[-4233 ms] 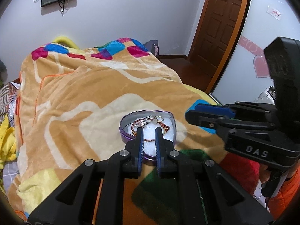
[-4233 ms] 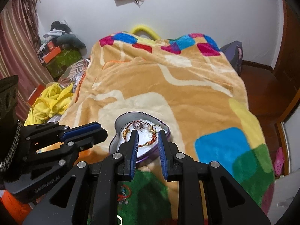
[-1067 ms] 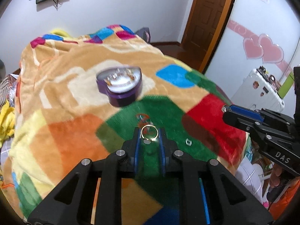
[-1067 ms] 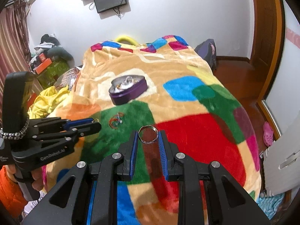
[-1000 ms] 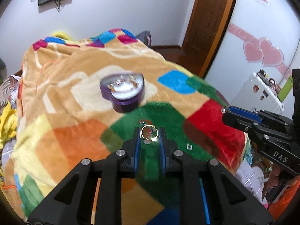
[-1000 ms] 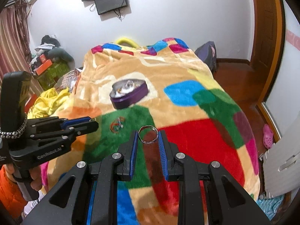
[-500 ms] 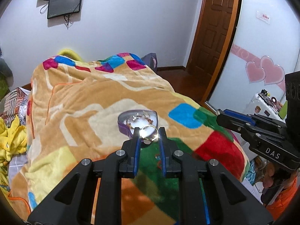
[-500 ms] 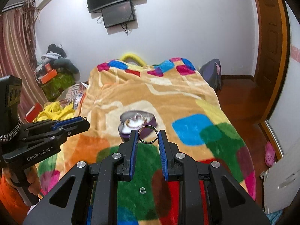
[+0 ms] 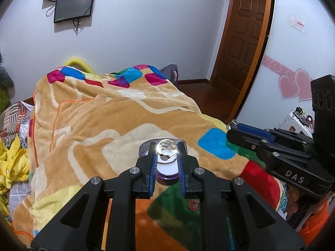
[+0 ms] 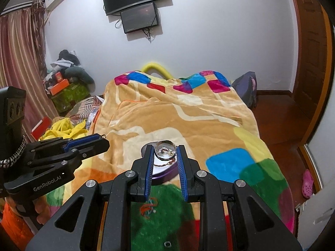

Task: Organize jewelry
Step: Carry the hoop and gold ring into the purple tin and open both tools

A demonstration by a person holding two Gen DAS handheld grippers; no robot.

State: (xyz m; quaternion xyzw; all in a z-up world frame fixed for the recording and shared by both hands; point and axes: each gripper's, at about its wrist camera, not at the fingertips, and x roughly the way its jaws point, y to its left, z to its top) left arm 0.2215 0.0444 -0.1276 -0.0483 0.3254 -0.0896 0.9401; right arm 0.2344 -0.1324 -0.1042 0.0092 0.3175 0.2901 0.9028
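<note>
Between the right gripper's (image 10: 165, 152) blue pads a silver ring (image 10: 165, 147) is pinched upright, hoop facing the lens, held just above and in front of the purple heart-shaped tin (image 10: 165, 172). Left gripper (image 9: 166, 152) likewise clamps a ring (image 9: 166, 147), this one glinting hard under the light; colour hard to call through the glare, possibly gold. Both tongs closed on their rings, neither released. Tin sits on the orange-and-cream part of the blanket (image 10: 188, 115), lid off, white lining showing, with a reddish bracelet or chain (image 10: 164, 163) and some small silvery pieces already inside. Loose on the green patch nearer the cameras: a small tangle of red-orange cord jewelry (image 10: 147, 208) and, closer to the bed edge, a tiny pale ring or stud (image 10: 167, 244); too small to identify. Judgement on progress: partway. Several pieces are in the tin, two rings are in the air over it and need lowering and letting go, at least two items on the blanket remain to be collected. No lid visible in either view. Farther out: yellow clothing (image 10: 62, 129) heaped at the left of the bed, boxes and bags (image 10: 65, 85) stacked by the curtain, two dark screens (image 10: 138, 6) on the white wall, brown door (image 9: 242, 48) at right.
</note>
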